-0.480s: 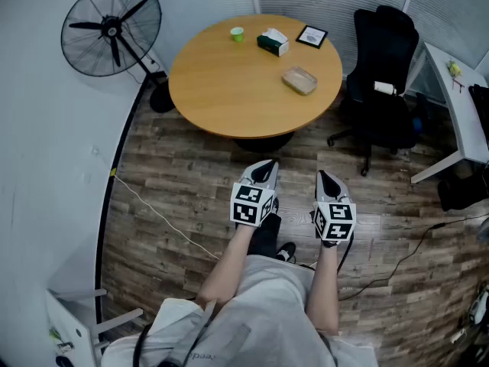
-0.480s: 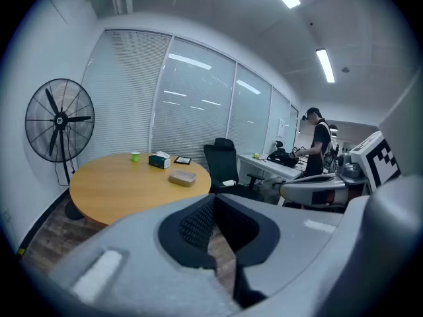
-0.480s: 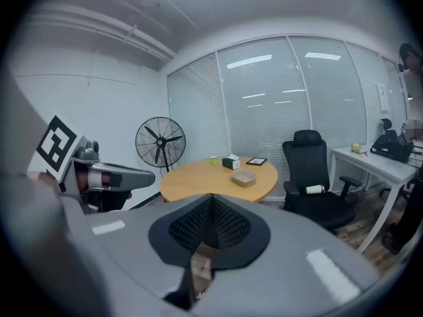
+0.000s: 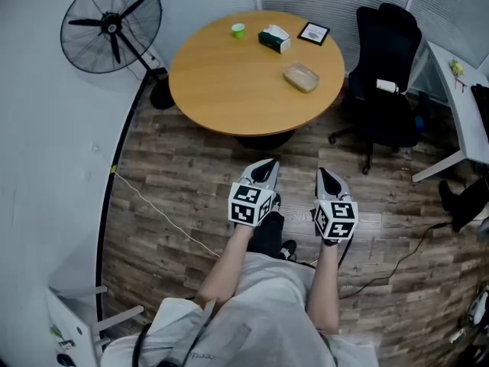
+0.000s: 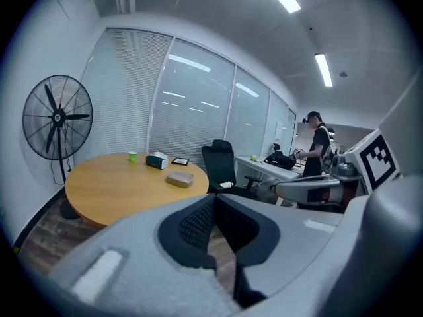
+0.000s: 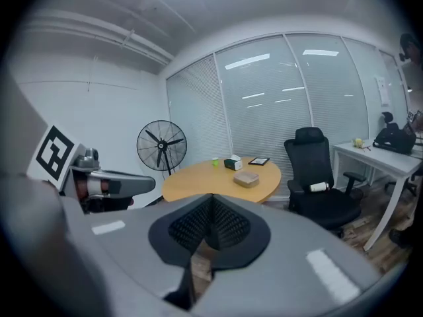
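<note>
hovering near the table
left gripper and right gripper over the floor, both jaws pressed together on nothing (barely drifted since a moment ago).

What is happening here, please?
A person stands on the wood floor with a tool in each hand. The left tool and the right tool both have their jaws together and hold nothing. They point toward the round table, apart from it. On the table sit a green cup, a tissue box, a frame and a tan tray.
</note>
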